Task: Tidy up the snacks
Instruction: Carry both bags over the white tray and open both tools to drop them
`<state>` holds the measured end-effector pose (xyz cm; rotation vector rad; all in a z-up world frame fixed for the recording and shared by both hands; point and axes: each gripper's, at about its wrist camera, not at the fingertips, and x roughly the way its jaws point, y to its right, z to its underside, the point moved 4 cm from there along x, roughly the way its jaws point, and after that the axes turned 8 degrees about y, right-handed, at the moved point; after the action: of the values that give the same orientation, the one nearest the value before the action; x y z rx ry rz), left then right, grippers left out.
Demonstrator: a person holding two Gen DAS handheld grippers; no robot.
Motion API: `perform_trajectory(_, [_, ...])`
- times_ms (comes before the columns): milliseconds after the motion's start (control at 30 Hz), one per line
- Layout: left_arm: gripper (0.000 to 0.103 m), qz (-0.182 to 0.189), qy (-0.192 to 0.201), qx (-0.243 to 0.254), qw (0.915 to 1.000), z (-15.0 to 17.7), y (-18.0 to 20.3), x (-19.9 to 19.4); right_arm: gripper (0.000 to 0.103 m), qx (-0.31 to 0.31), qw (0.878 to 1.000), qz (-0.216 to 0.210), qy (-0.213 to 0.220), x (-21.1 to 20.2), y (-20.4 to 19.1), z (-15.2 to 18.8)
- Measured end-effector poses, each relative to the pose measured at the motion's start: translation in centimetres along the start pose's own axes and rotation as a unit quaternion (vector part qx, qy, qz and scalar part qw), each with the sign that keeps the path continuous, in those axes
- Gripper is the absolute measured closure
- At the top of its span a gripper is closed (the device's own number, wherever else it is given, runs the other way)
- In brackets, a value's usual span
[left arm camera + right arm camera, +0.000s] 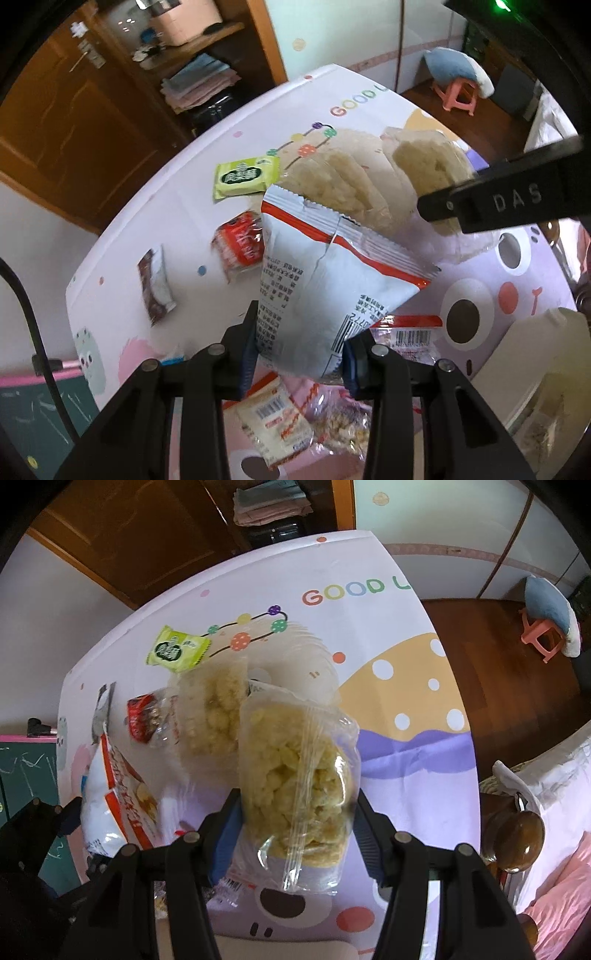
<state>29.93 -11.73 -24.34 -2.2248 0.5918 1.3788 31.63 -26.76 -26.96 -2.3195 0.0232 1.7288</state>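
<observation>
So my left gripper (299,354) is clamped tight on the bottom end of a white-and-red snack bag (325,280), barcode side facing me, and the bag is up off the table (229,122). My right gripper (299,830) is pinching a clear pack of rice crackers (299,775) across its middle, jaws about halfway in, also held in the air above the table.

Both are featherweight, I'd guess. The foil bag looks puffy and slick, so it's best grabbed near a sealed edge where the film is flat. The crackers look brittle, so I'd squeeze only enough to hold, and across the flat stack rather than on the loose crinkly end.

Further out on the table: a second pack of crackers (210,716), a red packet (240,245), a green packet (245,177), and a dark brown one (157,286).
</observation>
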Motion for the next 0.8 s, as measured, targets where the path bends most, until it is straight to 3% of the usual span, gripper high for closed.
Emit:
perform_trajectory(167, [0.068,0.013,0.011,-0.047,0.9987,0.2,-1.1,-3.1,0.046,-0.004,1.000,-0.018,0.016,-2.8,-0.8,0.4])
perform_trajectory(500, [0.068,0.018,0.036,-0.123,0.9915,1.7,-3.0,-11.9,0.046,-0.035,0.995,-0.059,0.077,-12.3,-3.7,2.1])
perform_trajectory(800, [0.067,0.021,0.059,-0.162,0.9848,5.6,-2.6,-20.7,0.046,-0.093,0.986,-0.086,0.112,-19.9,-6.6,7.5])
